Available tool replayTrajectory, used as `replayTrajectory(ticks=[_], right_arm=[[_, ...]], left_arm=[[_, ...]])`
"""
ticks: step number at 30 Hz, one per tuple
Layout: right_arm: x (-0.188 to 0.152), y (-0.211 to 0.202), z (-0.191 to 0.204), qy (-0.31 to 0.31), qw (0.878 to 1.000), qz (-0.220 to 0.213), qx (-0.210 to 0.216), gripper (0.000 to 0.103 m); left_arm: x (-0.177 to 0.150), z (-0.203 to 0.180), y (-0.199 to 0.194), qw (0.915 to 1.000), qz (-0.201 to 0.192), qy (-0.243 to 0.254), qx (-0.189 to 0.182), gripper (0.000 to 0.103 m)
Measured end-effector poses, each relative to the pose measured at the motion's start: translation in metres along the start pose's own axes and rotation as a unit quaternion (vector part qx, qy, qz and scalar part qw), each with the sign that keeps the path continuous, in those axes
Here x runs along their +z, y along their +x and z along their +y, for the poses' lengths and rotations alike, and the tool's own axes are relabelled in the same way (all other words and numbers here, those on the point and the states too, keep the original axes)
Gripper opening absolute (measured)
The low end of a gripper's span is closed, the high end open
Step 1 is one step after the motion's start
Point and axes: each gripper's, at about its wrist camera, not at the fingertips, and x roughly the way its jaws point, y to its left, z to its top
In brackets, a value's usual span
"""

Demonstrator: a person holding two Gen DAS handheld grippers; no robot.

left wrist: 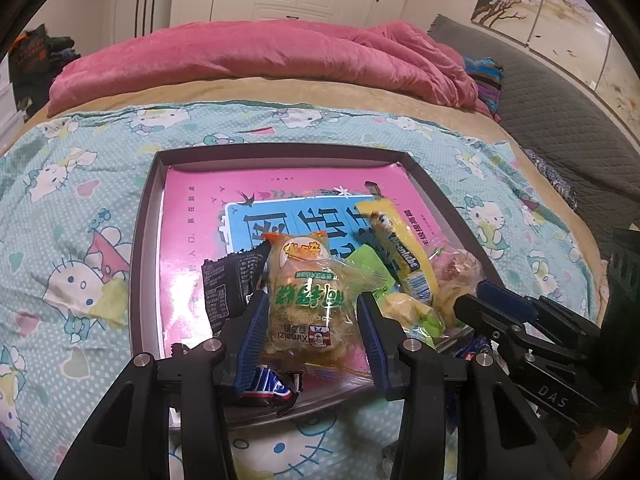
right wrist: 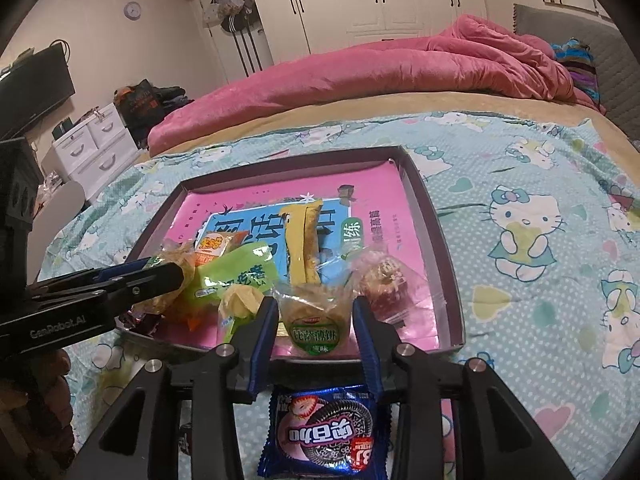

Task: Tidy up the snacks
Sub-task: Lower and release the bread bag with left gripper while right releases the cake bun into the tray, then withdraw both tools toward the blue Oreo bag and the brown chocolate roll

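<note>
The left gripper (left wrist: 314, 320) has its jaws on either side of a clear packet of pale, stringy cake with green writing (left wrist: 310, 300), the blue pads touching both of its sides, so it looks pinched. Just under the left pad lies a dark candy bar wrapper with white letters (left wrist: 268, 388), at the tray's near edge. A black packet (left wrist: 228, 284) lies just to the left.

The right gripper (right wrist: 316, 322) has its jaws around a small clear packet of biscuits with a green label (right wrist: 314, 320). The pads sit at its edges, but I cannot tell whether they press on it. Below this gripper, on the bedspread near the tray, lies a blue cookie packet with a pink picture (right wrist: 322, 428).

The other snacks lie piled in the near part of the shallow, dark-rimmed tray (right wrist: 436, 216), whose floor is a pink and blue printed sheet. Among them are a long yellow packet (right wrist: 304, 240) pointing away, a light green packet (right wrist: 236, 272) to its left, and a clear packet with a reddish-brown pastry (right wrist: 384, 280) to its right.

The tray sits on a light blue cartoon-cat bedspread (right wrist: 520, 240). Beyond it lies a rumpled pink quilt (right wrist: 400, 68), and white wardrobes (right wrist: 360, 0) stand along the far wall.
</note>
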Motion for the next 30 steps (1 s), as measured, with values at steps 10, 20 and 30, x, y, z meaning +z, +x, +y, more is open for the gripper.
replayTrajectory(ticks=[10,20,30], right_arm=[[0.0,-0.013,0.002,-0.007,1.0,-0.011,-0.005,0.049],[-0.002,-0.024,-0.005,-0.004,1.0,-0.018,-0.015,0.055],[-0.003,-0.033,-0.009,-0.003,1.0,-0.024,-0.019,0.057]], left_arm=[[-0.003,-0.003,-0.002,0.9999,0.012,0.003,0.003,0.061],[-0.002,-0.001,-0.013,1.0,-0.001,-0.003,-0.005,0.07],[0.003,0.008,-0.031,0.9994,-0.027,-0.019,-0.015,0.076]])
